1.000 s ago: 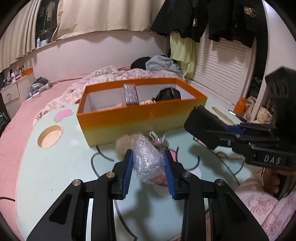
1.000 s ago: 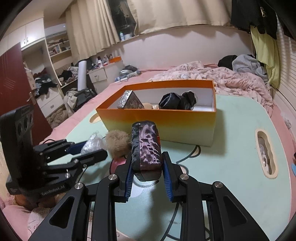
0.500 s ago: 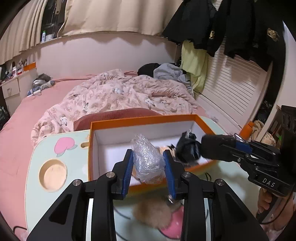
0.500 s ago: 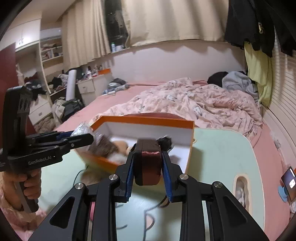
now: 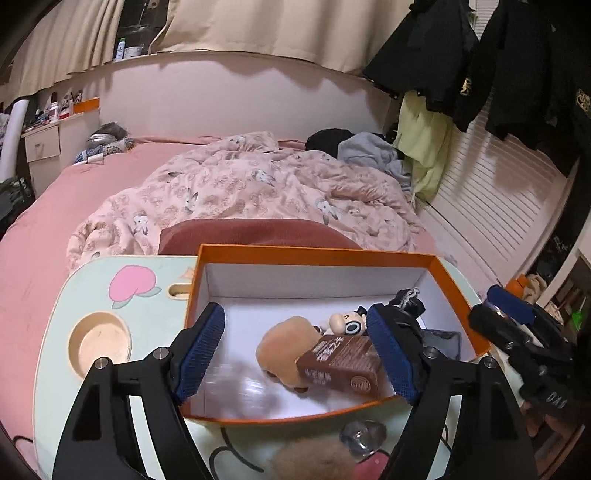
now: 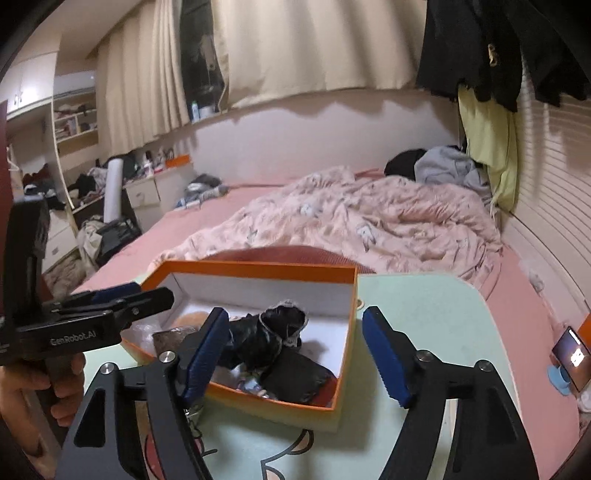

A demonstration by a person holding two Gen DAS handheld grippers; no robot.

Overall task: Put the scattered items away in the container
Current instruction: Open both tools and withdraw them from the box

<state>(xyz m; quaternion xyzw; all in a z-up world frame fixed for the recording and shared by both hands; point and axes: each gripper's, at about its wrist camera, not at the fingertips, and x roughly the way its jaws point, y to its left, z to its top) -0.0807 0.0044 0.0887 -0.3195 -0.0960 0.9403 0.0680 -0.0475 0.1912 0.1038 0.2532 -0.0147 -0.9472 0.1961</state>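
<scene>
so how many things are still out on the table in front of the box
3 that I can see, all by the orange box's near wall on the table: a tan fluffy ball, a clear shiny piece, and a pink item at the frame's edge. The grippers may hide more.

Warm, dim indoor light is cast from above, and soft scalloped shadows are thrown on the wall [image 5: 229,92] beneath the curtains [image 5: 280,26]. Straight lines are bowed by the fisheye, and black corners are left around the wall. Inside the orange box [image 5: 314,254], a smeared translucent blur [image 5: 236,384] is seen against the white floor. Glare is given off by a lit phone screen [image 6: 570,356], well right of the box.
</scene>
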